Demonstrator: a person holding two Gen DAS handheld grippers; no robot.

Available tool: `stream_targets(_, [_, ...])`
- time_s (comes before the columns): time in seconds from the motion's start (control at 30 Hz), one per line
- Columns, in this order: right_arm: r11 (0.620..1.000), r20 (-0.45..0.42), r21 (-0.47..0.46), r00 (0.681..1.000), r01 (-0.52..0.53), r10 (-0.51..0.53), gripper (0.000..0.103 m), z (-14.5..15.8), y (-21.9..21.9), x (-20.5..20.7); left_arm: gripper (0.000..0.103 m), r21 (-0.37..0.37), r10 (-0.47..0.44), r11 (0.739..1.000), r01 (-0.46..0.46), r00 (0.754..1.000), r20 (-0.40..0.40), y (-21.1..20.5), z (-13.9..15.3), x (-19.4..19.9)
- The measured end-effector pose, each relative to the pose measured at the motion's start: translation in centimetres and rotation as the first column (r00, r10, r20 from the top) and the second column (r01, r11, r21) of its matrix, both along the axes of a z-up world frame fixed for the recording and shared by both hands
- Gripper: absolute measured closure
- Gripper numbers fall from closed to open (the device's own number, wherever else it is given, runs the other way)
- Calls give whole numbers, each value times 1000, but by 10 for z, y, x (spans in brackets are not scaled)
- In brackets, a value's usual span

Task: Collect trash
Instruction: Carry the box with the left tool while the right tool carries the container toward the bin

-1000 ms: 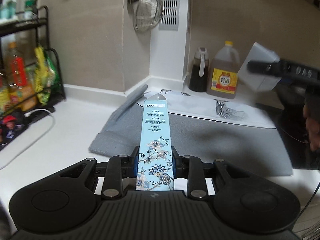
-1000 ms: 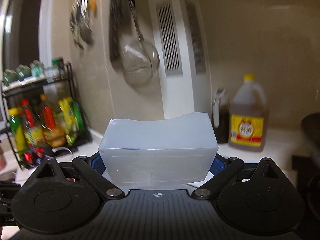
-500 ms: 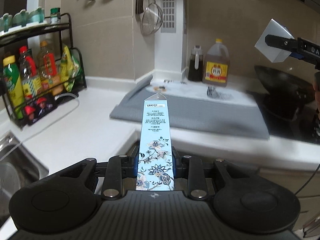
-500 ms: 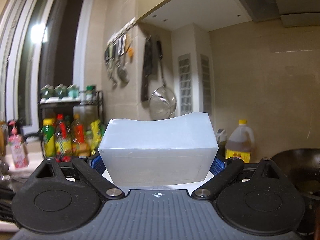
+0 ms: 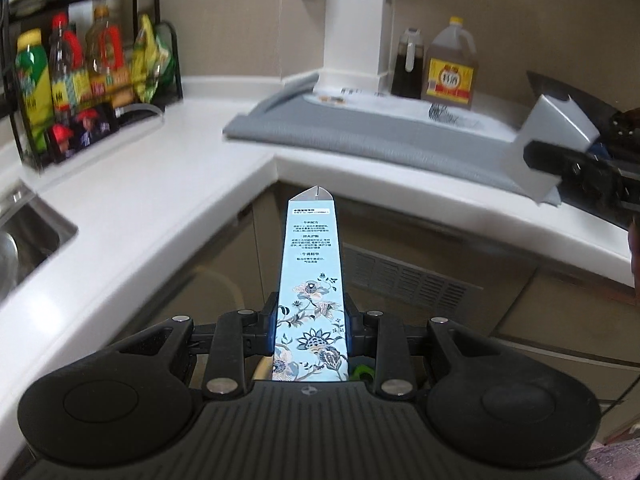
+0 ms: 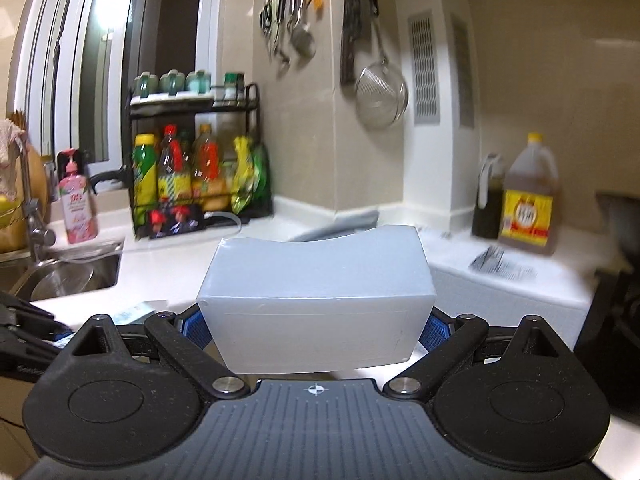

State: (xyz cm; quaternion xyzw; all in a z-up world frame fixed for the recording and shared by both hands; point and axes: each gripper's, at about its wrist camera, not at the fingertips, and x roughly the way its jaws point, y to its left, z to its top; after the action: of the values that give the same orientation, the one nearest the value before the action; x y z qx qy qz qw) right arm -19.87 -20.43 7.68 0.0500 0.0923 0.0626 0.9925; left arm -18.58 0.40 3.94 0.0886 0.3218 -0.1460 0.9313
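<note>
At nine o'clock in the left wrist view a steel sink (image 5: 24,236) is sunk into the white bench (image 5: 152,184), with a rack of bottles (image 5: 80,64) behind it at ten o'clock. Dead centre, the left tongs (image 5: 310,330) are clenched on a slim blue flowered carton (image 5: 311,280), which sticks straight out ahead over the cupboard fronts below the bench edge. At one o'clock a grey mat (image 5: 360,144) covers the bench, scraps of paper (image 5: 442,114) lying on it near a brown jug (image 5: 450,68). At three o'clock the right tongs (image 5: 560,164) come in from the side, grasping a plain white box (image 5: 554,136); the right wrist view shows that box (image 6: 316,292) pinched across its width between the blue pads (image 6: 434,326), held clear of the bench.

Both pieces of trash look picked up and in carry, so the step in hand is transport. No bin shows in either view. The next move calls for finding one, probably low near the cupboards, bringing each load over its mouth and letting go; the paper scraps seem left to gather.
</note>
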Motion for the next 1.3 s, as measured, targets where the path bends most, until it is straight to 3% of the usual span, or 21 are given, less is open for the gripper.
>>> stream_targets(0.27, [999,-46,-21,999,-29,28,6,-16,9,4,71,-6,26,1000,-26,999,-38,4,-16,8])
stream_targets(0.5, [999,105,-42,994,18,-14,6,61,-29,-11,71,-7,15,1000,-15,1000,-12,5,-8,12])
stream_targets(0.6, [998,146,-53,989,34,-26,6,73,-36,-18,71,-16,12,1000,-12,1000,-9,4,-7,13])
stream_targets(0.7, [998,90,-59,995,37,-31,6,52,-31,-9,71,-21,9,1000,-10,1000,-13,3,-7,11])
stream_targets(0.97, [999,-133,43,991,7,-1,6,-36,-1,8,71,3,30,1000,-30,999,-42,6,-17,13])
stream_targets(1.3, [996,-220,27,971,-87,91,6,-56,37,13,71,-7,69,997,-71,989,-129,12,-42,23])
